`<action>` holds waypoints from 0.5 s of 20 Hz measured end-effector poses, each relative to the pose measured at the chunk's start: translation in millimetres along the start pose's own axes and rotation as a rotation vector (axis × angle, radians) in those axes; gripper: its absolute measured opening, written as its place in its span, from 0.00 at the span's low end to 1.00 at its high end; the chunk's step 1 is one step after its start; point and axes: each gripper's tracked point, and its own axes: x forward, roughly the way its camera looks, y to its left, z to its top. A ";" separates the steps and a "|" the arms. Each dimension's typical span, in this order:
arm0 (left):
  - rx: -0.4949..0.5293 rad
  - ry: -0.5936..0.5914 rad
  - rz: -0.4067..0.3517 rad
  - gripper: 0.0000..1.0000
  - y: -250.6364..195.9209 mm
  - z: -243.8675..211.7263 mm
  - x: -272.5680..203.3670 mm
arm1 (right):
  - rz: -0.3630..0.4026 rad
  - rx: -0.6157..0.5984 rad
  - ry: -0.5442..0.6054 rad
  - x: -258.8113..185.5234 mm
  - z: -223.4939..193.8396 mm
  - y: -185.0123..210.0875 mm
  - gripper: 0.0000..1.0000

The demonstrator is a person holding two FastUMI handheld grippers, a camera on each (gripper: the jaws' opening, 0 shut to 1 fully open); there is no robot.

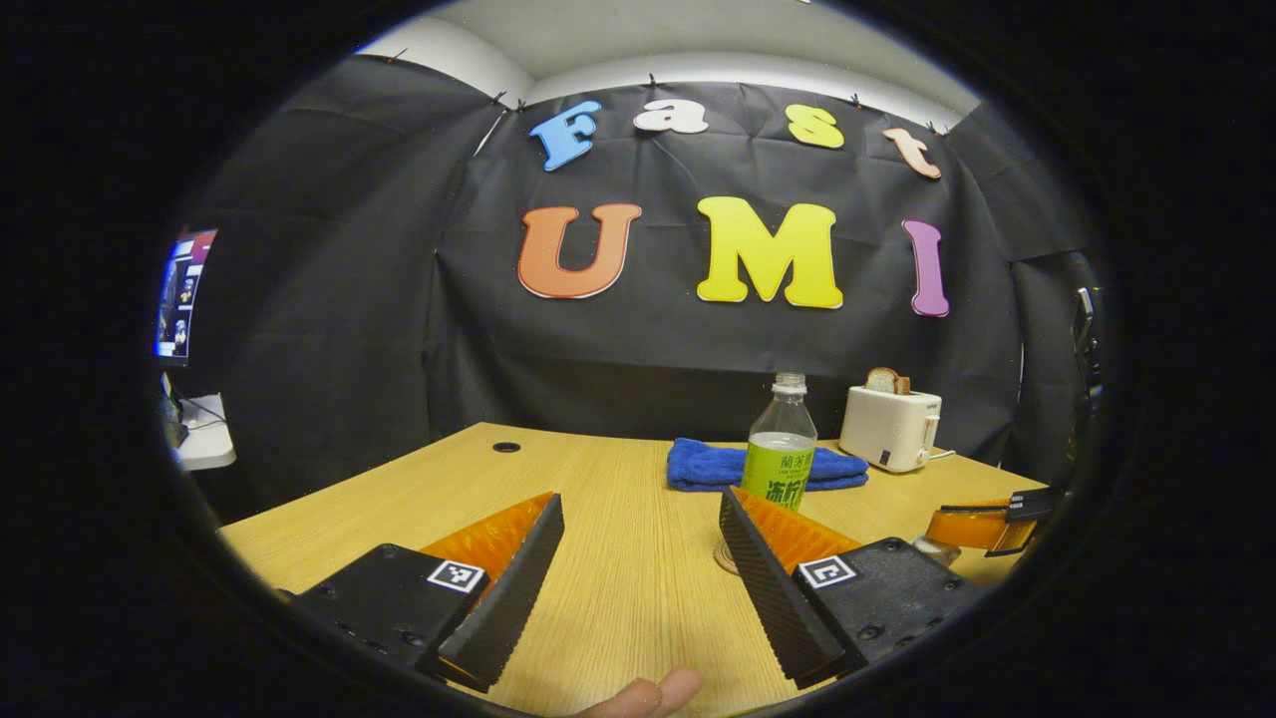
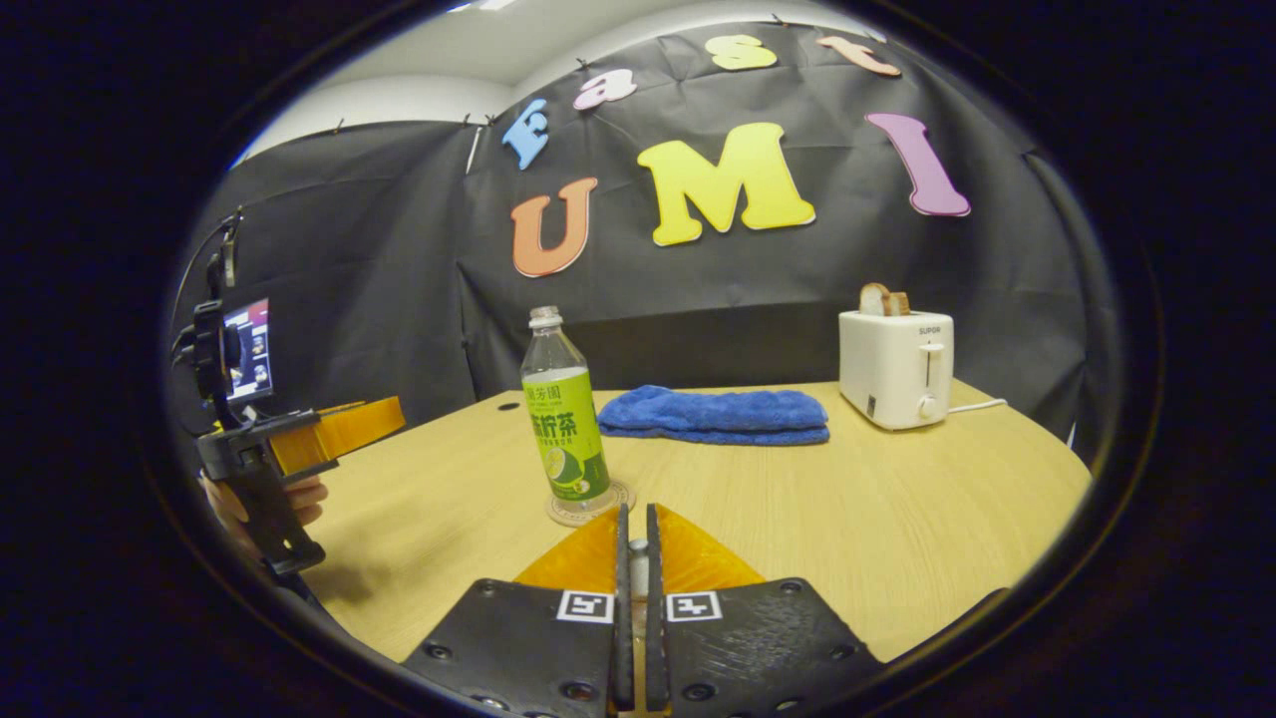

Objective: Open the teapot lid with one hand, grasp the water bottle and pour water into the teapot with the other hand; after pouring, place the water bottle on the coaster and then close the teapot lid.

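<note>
So on my end the left gripper (image 1: 638, 558) is sitting with its fingers spread wide apart, nothing between them but bare wooden table (image 1: 618, 499). A fingertip of the hand (image 1: 648, 695) holding it is poking in at the bottom edge of the left gripper view.

The right gripper (image 2: 634, 558) is looking pretty much pinched together, just a thin slit between the fingers. There's something small and pale wedged in that slit, but I can't tell what it is or whether both fingers are really pressing on it.

Moving outward, the water bottle (image 2: 564, 424) is standing upright on the round coaster (image 2: 590, 505), just ahead of the right gripper's tips. It's got no cap on and a green label. In the right gripper view I'm also seeing the left gripper off to the left side, held up above the table by a hand.

Farther back, a folded blue towel (image 2: 714, 414) is lying behind the bottle, and a white toaster (image 2: 896, 367) with bread sticking up is standing off to the right.
</note>
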 end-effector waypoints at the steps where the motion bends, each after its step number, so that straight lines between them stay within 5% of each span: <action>1: -0.005 0.007 0.004 0.98 2.4 -1.7 -3.3 | 0.003 0.000 -0.007 -2.0 1.2 0.2 0.05; 10: -0.047 0.047 0.041 0.98 14.7 -4.0 -40.7 | -0.043 -0.020 -0.068 -45.5 21.5 -3.5 0.18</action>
